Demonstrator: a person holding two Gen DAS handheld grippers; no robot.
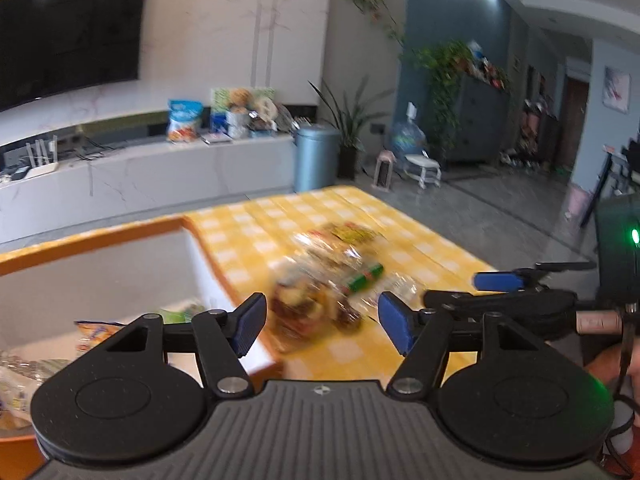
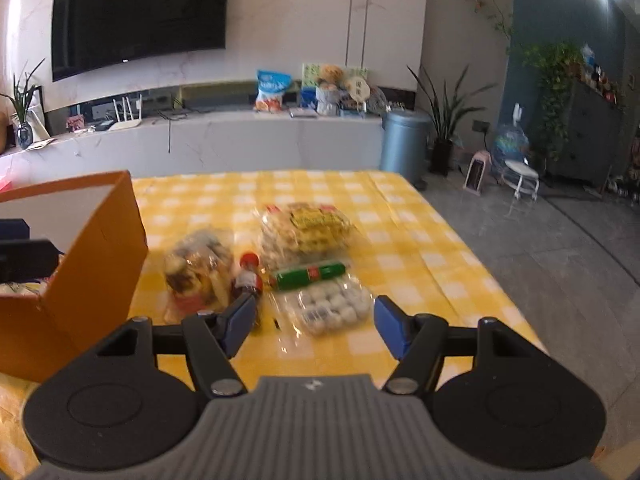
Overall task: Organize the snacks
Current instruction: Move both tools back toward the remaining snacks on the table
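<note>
- I hold two black grippers with blue finger pads over a table covered in a yellow-and-white checked cloth [image 2: 400,240].
- My left gripper [image 1: 322,322] has its fingers spread wide apart and holds nothing. It hovers above the near edge of the table, just beside the right wall of an open orange cardboard box with a white inside [image 1: 120,240].
- Seen from my left wrist, a few snack packets [image 1: 96,332] lie at the bottom of that box, partly hidden behind my left finger; their print is too blurred to read.
- My right gripper [image 2: 314,326] also has its fingers wide apart and empty. It hangs above the near part of the table, with the snack pile straight ahead of it.
- From my right wrist, the orange box [image 2: 96,256] stands at the left of the table, well left of the pile.
- The snacks left on the cloth lie close together in one cluster, to the right of the box:
- a clear bag of mixed brown and pale snacks [image 2: 198,268] at the left of the cluster;
- a small dark bottle with a red cap [image 2: 248,276] lying just beside that bag, close to my right gripper's left finger;
- a green sausage-shaped stick with a red label band [image 2: 310,276] lying across the middle;
- a clear bag of small round white pieces [image 2: 332,306], nearest to me, between my right fingers in the view;
- a large clear bag with a yellow label [image 2: 308,230] at the far side of the cluster.
- From my left wrist the same cluster is smeared by motion blur, and my right gripper [image 1: 496,282] shows at the right edge beyond it.
</note>
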